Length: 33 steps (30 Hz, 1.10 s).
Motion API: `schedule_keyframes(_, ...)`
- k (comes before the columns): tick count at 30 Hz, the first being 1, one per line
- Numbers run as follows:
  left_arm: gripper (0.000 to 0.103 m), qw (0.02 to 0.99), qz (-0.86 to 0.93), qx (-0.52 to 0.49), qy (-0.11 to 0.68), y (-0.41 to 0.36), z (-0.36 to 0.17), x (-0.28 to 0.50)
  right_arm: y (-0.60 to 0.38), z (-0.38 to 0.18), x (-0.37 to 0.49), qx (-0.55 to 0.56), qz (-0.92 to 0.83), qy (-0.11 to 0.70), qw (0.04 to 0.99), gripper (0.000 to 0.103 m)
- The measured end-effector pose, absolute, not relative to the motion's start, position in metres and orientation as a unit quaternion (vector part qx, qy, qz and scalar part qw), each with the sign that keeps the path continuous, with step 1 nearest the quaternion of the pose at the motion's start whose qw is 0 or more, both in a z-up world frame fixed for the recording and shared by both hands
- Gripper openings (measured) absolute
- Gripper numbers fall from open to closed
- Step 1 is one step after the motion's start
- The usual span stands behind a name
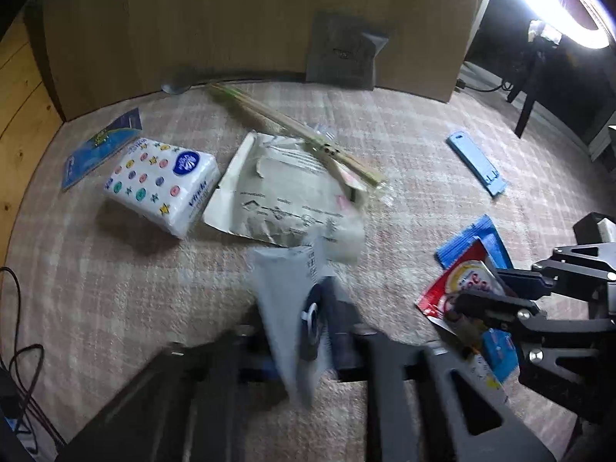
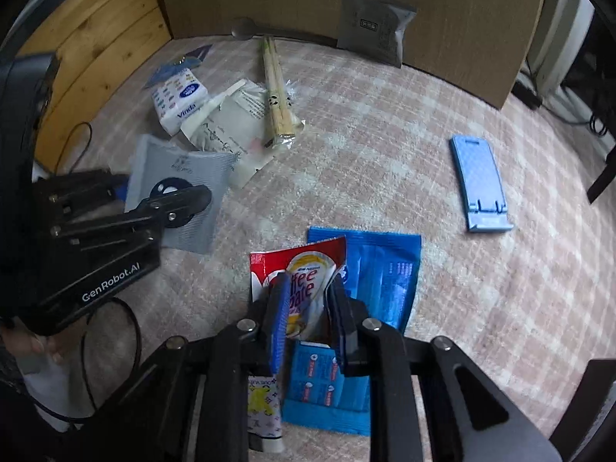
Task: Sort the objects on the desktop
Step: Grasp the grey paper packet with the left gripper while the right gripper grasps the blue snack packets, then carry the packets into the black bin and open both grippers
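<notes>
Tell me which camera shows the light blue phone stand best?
The right wrist view: the phone stand lies whole and clear there. The left wrist view shows it too, but narrower and slanted, near the edge.

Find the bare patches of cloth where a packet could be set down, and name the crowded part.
Free: between the wrapped chopsticks and the blue phone stand, and right of the blue packet. Crowded: the left, around the tissue pack and torn envelope.

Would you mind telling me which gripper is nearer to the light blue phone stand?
Right. The right gripper, closed on the red coffee sachet, sits nearer the light blue phone stand. The left gripper, clamping the grey pouch, lies farther away on the opposite side.
</notes>
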<state>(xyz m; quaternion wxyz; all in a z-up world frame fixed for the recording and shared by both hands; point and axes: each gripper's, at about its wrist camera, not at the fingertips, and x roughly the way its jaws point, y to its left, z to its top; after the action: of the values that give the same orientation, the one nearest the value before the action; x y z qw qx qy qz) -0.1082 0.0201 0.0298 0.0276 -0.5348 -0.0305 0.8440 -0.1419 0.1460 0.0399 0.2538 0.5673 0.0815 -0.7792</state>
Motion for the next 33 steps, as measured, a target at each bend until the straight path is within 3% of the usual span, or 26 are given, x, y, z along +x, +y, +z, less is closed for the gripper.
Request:
schedule_keyframes(6,0.005,0.029,0.844,-0.533,-0.051,0.016,0.038,-0.095,0.168,0.051,-0.138,0.563,-0.785,0.03,0.255,0.01)
schedule_keyframes(17,0.004,0.059,0.859,-0.506,-0.054,0.038,0.084,-0.075,0.248,0.1,-0.101,0.526,-0.82,-0.049,0.22,0.009)
schedule_keyframes(33,0.005,0.214,0.848,-0.485,0.013,0.224,0.134,-0.039,0.457,0.15,-0.019,0.469,-0.872,-0.132,0.051,0.009)
